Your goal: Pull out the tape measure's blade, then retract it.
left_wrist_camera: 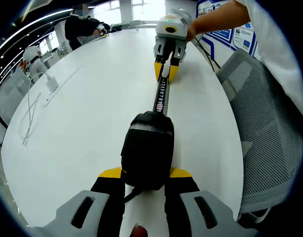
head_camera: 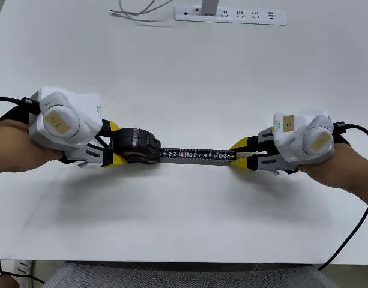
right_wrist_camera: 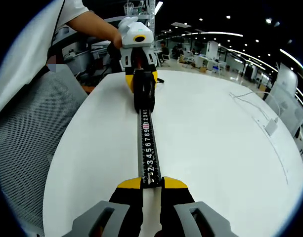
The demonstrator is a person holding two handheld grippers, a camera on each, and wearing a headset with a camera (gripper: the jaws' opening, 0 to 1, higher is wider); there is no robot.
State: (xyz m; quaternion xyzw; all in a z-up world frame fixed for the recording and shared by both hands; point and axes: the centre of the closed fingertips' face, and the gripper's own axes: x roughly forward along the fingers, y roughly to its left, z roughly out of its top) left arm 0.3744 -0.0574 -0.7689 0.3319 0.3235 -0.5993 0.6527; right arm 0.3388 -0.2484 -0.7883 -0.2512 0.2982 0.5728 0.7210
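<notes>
A black tape measure case [head_camera: 135,146] sits low over the white table, gripped by my left gripper [head_camera: 115,144], whose yellow-tipped jaws are shut on its sides [left_wrist_camera: 147,148]. A dark blade [head_camera: 199,155] with white numbers runs right from the case. My right gripper [head_camera: 239,155] is shut on the blade's end [right_wrist_camera: 150,180]. In the right gripper view the blade [right_wrist_camera: 146,143] stretches straight away to the case [right_wrist_camera: 144,91]. The left gripper view shows the blade [left_wrist_camera: 162,94] leading to the right gripper [left_wrist_camera: 166,71].
A white power strip [head_camera: 230,14] and thin cables [head_camera: 135,11] lie at the table's far edge. A grey mesh chair [head_camera: 184,276] stands at the near edge. Black cords trail from both grippers. A person sits far off [left_wrist_camera: 84,24].
</notes>
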